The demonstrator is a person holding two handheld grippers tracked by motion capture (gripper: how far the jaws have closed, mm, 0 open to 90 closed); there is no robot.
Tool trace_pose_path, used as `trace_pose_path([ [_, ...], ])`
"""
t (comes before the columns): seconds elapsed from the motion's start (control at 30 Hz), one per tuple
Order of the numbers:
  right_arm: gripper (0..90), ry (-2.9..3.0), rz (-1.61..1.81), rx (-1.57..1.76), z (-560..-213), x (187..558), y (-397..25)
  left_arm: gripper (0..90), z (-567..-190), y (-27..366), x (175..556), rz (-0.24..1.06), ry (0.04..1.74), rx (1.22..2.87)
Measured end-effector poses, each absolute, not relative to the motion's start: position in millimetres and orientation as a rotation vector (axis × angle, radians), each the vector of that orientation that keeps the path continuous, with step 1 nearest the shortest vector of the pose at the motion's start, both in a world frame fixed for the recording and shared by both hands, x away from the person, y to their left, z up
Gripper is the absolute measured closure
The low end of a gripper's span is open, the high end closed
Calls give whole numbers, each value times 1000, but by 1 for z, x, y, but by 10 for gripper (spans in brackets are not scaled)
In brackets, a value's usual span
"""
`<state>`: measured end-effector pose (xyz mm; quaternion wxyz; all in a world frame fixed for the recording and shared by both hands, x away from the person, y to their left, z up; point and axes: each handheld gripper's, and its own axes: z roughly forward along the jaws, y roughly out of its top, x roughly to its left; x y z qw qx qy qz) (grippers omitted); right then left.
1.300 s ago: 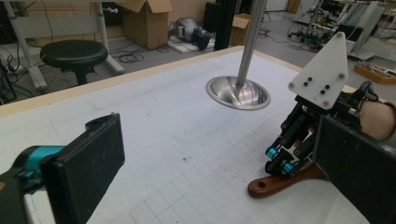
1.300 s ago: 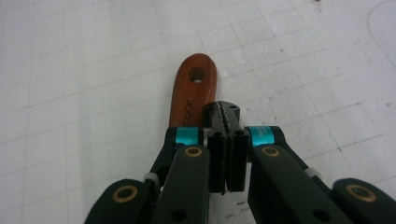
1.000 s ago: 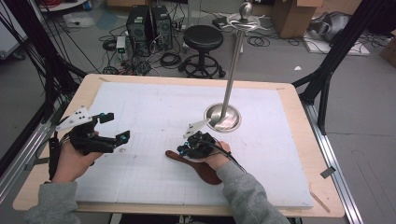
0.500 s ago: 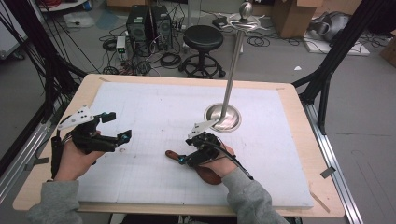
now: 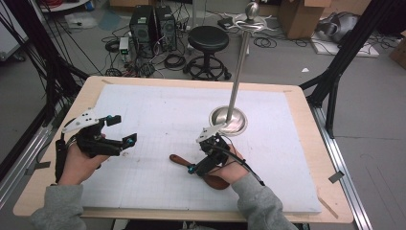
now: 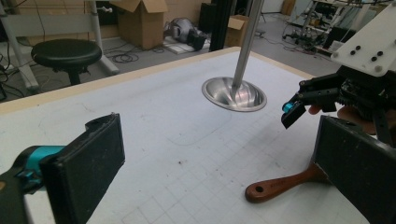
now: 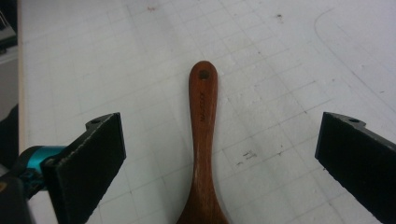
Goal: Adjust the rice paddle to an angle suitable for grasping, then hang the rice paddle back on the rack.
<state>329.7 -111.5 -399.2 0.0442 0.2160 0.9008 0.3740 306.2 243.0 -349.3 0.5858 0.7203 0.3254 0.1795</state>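
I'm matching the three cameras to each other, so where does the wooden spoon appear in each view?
High view: wooden spoon lies low centre, under the right tool.
Left gripper view: handle at lower right.
Right gripper view: handle runs up the centre.
Shared landmark: the hanging hole at the handle's end.

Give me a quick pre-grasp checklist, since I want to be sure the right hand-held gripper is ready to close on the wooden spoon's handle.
1. Right hand-held gripper open wide: ok.
2. Wooden spoon handle centred between the jaws in the right gripper view: ok.
3. Jaws low enough to meet the handle: cannot tell; the views do not settle the height.
4. Spoon lying flat on the white mat, nothing on it: ok.
5. Left hand-held gripper open and well away from the spoon: ok.
6. Metal stand apart from the spoon: ok.
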Motion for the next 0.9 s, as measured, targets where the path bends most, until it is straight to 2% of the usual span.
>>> trace_pose_path([
  [0.1,58,2789,1154,621,-400,328,-109,27,-348,245,305,432,768,1690],
  [0.9,61,2828,857,607,-409,326,-82,27,-339,248,288,492,749,1701],
])
